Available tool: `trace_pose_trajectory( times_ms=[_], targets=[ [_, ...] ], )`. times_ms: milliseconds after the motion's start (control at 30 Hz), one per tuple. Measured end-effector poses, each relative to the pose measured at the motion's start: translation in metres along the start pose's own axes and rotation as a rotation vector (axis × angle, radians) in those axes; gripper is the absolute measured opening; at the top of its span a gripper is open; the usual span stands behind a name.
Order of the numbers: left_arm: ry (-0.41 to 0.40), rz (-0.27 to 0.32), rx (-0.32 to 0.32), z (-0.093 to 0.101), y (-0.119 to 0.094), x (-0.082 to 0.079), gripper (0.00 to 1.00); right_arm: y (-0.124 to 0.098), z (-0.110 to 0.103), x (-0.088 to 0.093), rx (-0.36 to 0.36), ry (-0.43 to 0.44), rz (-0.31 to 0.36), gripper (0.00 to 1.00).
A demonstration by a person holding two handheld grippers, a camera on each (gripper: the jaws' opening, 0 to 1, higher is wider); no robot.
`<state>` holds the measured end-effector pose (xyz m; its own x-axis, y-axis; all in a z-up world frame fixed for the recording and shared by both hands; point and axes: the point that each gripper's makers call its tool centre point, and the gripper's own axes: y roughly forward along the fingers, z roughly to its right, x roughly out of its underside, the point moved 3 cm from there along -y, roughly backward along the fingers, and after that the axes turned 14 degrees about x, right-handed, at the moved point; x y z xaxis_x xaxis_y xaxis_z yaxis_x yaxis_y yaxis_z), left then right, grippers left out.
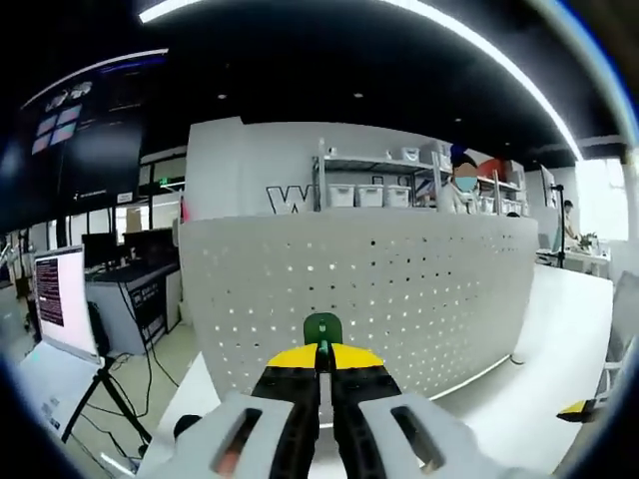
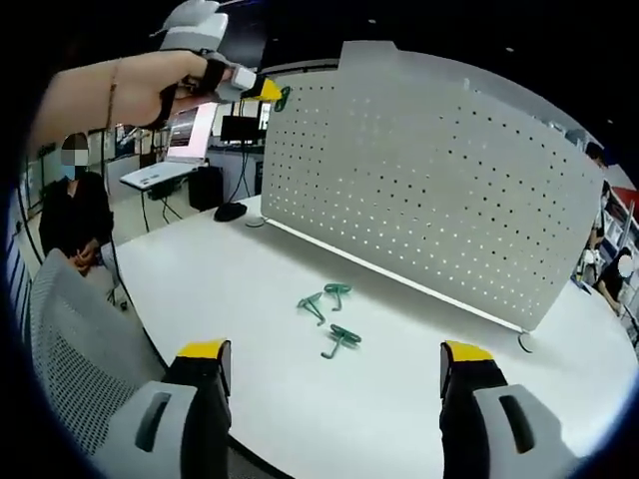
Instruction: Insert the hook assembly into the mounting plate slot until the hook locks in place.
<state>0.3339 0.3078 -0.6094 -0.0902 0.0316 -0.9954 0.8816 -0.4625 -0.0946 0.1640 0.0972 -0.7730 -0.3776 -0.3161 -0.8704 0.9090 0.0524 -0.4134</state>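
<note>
Left gripper view: hook held up to the pegboard, not yet in

Left gripper [image 1: 321, 371] has its jaws clenched on a green hook [image 1: 322, 327], the hook's rounded end sticking up past the yellow tips. It points straight at the white pegboard [image 1: 399, 289], which is the mounting plate here. The hook looks near the board face but apart from it; whether it touches a hole I can't tell. Holding it by the lower end leaves the insertion end free, which is probably why the grip sits low.

In the right gripper view the left gripper [image 2: 262, 90] shows at the upper left, held in a person's hand [image 2: 150, 85], with the hook [image 2: 283, 97] just beside the pegboard's [image 2: 429, 170] top left corner. So the target looks like a hole in the upper rows near that edge.

Right gripper [image 2: 334, 364] is released, jaws wide apart and empty, hovering low over the white table [image 2: 220, 289]. It seems parked back so both board and spares stay in frame.

Spare hooks [image 2: 329, 314], three or so, green, lie loose on the table in front of the board, well apart from either gripper.

Around: a grey mesh chair [image 2: 75, 339] at the table's near edge, a seated person [image 2: 70, 215] behind it, a monitor [image 1: 60, 299] on a stand and shelves [image 1: 369, 180] beyond the board. Nothing sits between hook and board. Judgement: insertion stage, lock not yet reached.
</note>
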Motion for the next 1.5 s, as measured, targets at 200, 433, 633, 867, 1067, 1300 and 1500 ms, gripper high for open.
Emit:
trace_pose_trajectory(
  times_ms=[200, 433, 633, 867, 1067, 1300, 1500],
  targets=[
    [0.029, 0.024, -0.024, -0.009, 0.012, -0.013, 0.01, 0.000, -0.004, 0.000, -0.018, 0.004, 0.001, 0.84],
    [0.050, 0.053, -0.039, -0.012, 0.032, -0.025, 0.01, 0.001, 0.000, 0.000, -0.002, -0.017, -0.002, 0.83],
    [0.058, 0.058, -0.061, -0.017, 0.047, -0.031, 0.01, 0.001, 0.001, -0.001, -0.001, -0.001, 0.002, 0.83],
    [0.053, 0.088, -0.077, -0.026, 0.066, -0.042, 0.01, 0.001, -0.001, 0.000, -0.012, 0.000, -0.006, 0.82],
    [0.062, 0.099, -0.089, -0.030, 0.080, -0.047, 0.01, 0.002, -0.001, 0.001, -0.014, 0.003, -0.008, 0.81],
    [0.047, 0.105, -0.104, -0.033, 0.090, -0.044, 0.01, 0.002, -0.002, 0.002, -0.025, 0.004, -0.014, 0.79],
    [0.051, 0.111, -0.101, -0.033, 0.095, -0.045, 0.01, 0.003, -0.002, 0.003, -0.027, 0.007, -0.019, 0.79]
  ],
)
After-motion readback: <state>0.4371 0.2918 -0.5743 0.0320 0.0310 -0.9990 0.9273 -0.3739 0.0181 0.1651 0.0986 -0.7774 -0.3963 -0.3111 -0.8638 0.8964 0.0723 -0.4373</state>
